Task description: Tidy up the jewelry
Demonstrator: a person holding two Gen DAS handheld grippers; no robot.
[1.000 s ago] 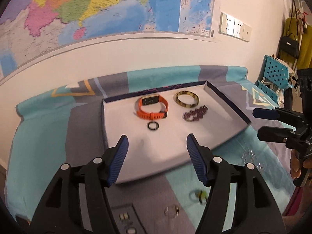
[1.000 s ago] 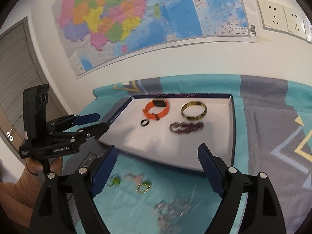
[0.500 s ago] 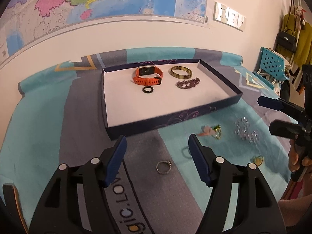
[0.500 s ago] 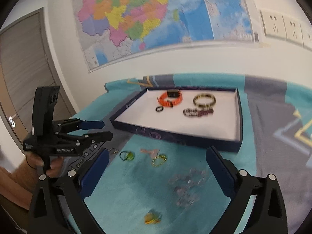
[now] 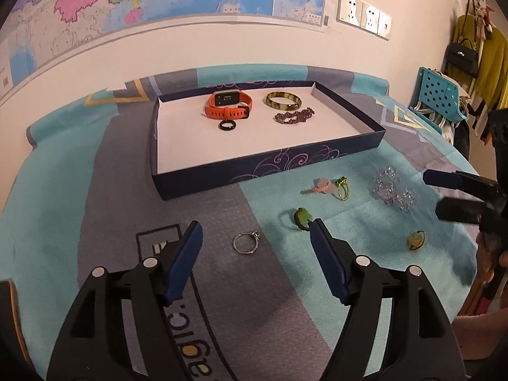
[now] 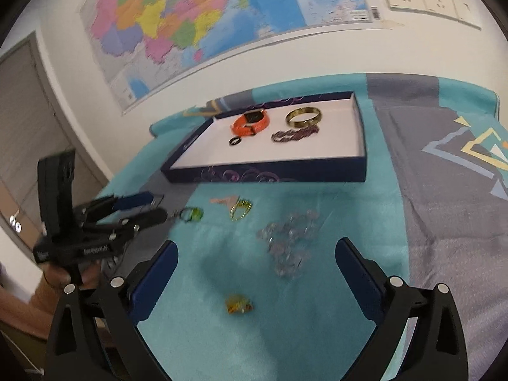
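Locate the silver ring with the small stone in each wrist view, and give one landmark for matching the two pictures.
Left wrist: the silver ring lies on the grey cloth, low centre, ahead of the open left gripper.
Right wrist: not visible; the left gripper covers that patch.
Shared landmark: the orange watch in the navy tray.

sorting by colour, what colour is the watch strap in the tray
Orange, with a dark screen. The watch shows best in the left wrist view.
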